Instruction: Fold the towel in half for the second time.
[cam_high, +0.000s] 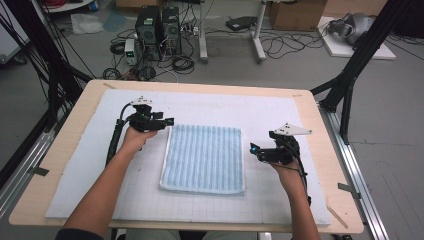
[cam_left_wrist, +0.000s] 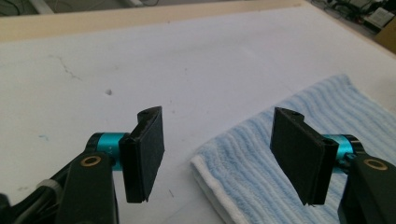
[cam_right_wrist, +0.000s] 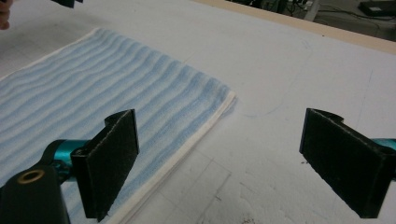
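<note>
A folded towel (cam_high: 205, 157) with light blue and white stripes lies flat in the middle of the white mat (cam_high: 75, 165). My left gripper (cam_high: 169, 121) sits at the towel's far left corner, held in a hand. In the left gripper view its jaws (cam_left_wrist: 217, 116) stand open, with the towel's corner (cam_left_wrist: 243, 163) low between them and the pads apart from it. My right gripper (cam_high: 254, 149) rests just off the towel's right edge. Its jaws (cam_right_wrist: 219, 116) are wide open over bare mat, with the towel's edge (cam_right_wrist: 93, 93) under the left pad.
The mat covers most of a light wooden table (cam_high: 30, 200). Black frame posts (cam_high: 350, 75) stand at the table's far corners. Computer cases (cam_high: 157, 30), cables and boxes sit on the floor beyond the far edge.
</note>
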